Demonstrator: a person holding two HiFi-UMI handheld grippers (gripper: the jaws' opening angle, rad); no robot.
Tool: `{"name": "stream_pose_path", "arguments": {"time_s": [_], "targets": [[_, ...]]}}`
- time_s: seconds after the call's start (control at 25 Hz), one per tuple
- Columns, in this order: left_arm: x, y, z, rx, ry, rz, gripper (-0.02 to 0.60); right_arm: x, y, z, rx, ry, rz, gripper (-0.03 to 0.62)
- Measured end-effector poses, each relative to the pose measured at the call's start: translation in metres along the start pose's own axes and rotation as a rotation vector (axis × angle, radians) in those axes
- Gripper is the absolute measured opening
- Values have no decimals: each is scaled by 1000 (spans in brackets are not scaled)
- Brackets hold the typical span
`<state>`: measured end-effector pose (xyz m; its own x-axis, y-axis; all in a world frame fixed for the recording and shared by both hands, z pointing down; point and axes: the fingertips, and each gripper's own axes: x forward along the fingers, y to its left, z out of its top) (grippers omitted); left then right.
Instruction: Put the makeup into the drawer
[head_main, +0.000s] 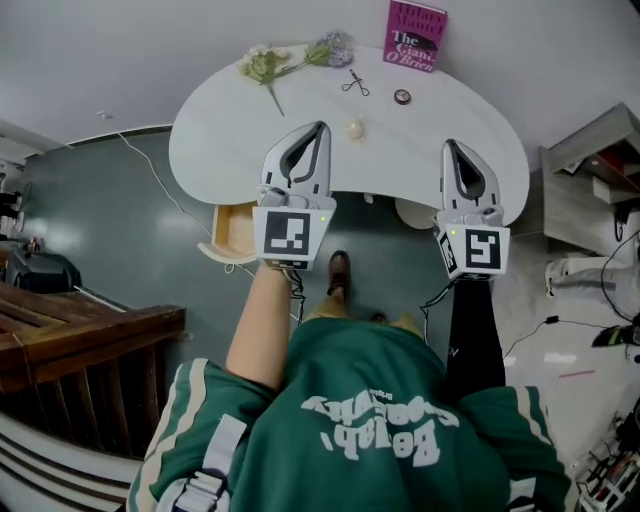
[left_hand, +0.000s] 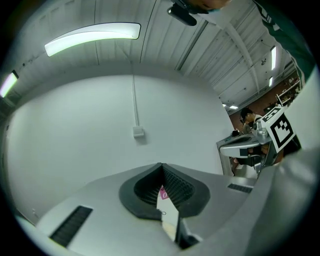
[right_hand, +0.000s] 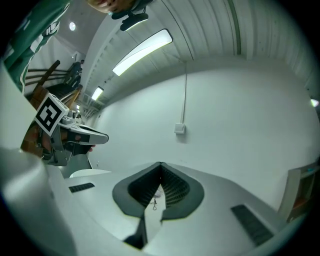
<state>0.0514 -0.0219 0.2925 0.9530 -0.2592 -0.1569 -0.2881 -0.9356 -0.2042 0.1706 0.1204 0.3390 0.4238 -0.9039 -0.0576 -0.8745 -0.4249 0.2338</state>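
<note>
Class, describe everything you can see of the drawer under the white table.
The drawer stands pulled out from under the white table, at its near edge on the person's left. Its inside looks like pale wood, with a lighter curved front. No item shows in the part that is visible, and its right end is hidden.

The open drawer (head_main: 238, 232) is left unobstructed from above; the table (head_main: 210, 140) is cluttered mostly toward its far edge.

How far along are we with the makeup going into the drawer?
Done: the light wooden drawer is open under the white table. In hand: nothing; left gripper and right gripper are shut and empty. Left: the cream egg-shaped item, small round item and small metal tool lie on the tabletop.
</note>
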Motion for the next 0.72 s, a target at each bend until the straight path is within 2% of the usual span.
{"name": "stream_pose_path", "arguments": {"time_s": [0.2, 0.36, 0.72], "targets": [[41, 30, -6, -26, -13, -38, 15, 43, -1, 1, 0, 18, -25, 8], [67, 47, -14, -10, -10, -69, 15, 70, -5, -2, -2, 33, -54, 8], [104, 74, -32, -20, -12, -109, 15, 111, -8, -4, 16, 58, -114, 8]]}}
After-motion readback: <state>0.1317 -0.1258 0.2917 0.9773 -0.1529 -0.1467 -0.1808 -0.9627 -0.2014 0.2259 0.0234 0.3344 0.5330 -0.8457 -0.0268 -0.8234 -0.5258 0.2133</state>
